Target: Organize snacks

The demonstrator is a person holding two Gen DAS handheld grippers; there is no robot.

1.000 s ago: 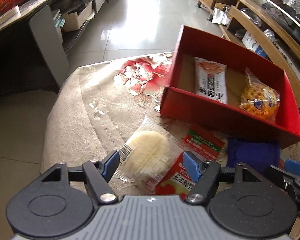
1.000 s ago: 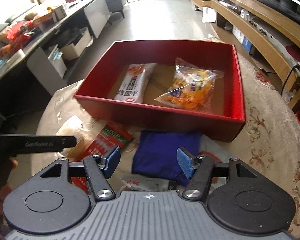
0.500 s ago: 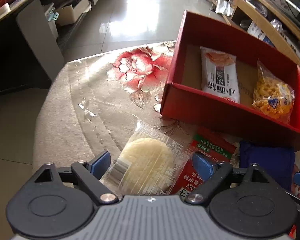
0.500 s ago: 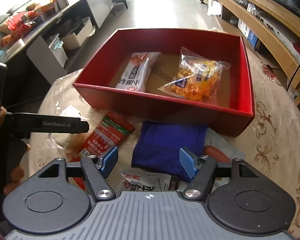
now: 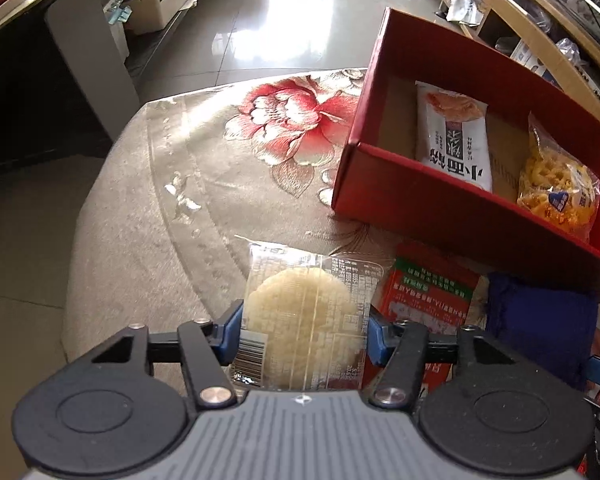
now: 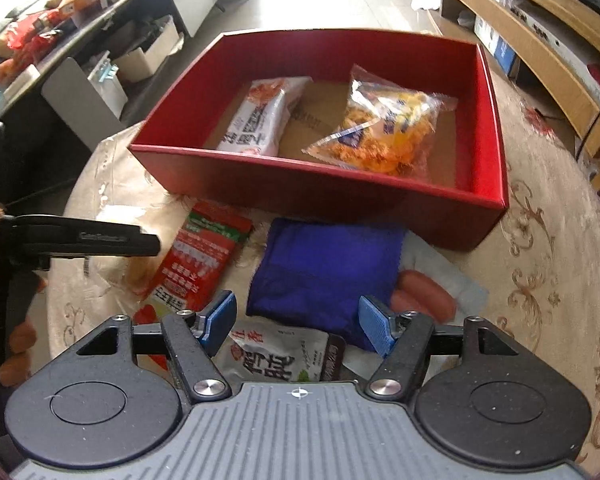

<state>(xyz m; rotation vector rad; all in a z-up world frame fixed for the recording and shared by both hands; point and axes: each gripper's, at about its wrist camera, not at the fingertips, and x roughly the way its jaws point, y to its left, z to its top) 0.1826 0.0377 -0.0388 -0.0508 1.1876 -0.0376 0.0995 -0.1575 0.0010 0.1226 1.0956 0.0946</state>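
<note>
- Pale round rice cracker [image 5: 304,320] in clear wrapper, lying on counter [image 5: 160,216] near red box [image 5: 440,204].
- My left tongs [image 5: 302,332] closing, pads at wrapper edges; earlier spread wide.
- Right tongs [image 6: 298,320] part open, empty.

Clear-wrapped pale round cake [image 5: 304,320] flat on tablecloth, beside red packet [image 5: 428,300].

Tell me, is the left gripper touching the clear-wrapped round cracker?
Touching. The left wrist view shows the closing left gripper with both blue pads against the round cracker packet's edges.

Left claw [image 5: 304,336]: black housing, blue pads, silver screws, grey ribbed base.
</note>
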